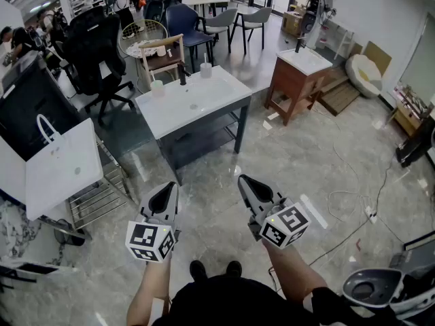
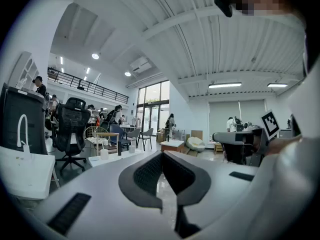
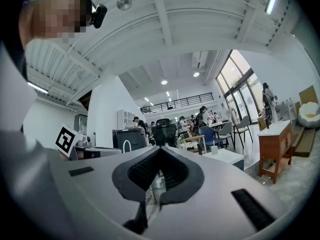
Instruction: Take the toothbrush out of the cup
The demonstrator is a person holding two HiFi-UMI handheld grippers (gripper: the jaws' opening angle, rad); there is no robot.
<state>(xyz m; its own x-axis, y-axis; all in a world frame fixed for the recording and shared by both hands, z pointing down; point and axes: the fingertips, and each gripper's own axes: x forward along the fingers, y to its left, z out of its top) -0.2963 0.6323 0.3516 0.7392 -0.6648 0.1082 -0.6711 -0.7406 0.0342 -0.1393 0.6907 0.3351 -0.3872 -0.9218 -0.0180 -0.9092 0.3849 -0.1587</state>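
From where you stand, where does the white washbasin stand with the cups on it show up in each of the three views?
Head view: washbasin stand in the upper middle, seen from above.
Left gripper view: washbasin stand left of centre, small and low.
Right gripper view: washbasin stand right of centre.
Shared landmark: the black office chair stands to its left in every view.
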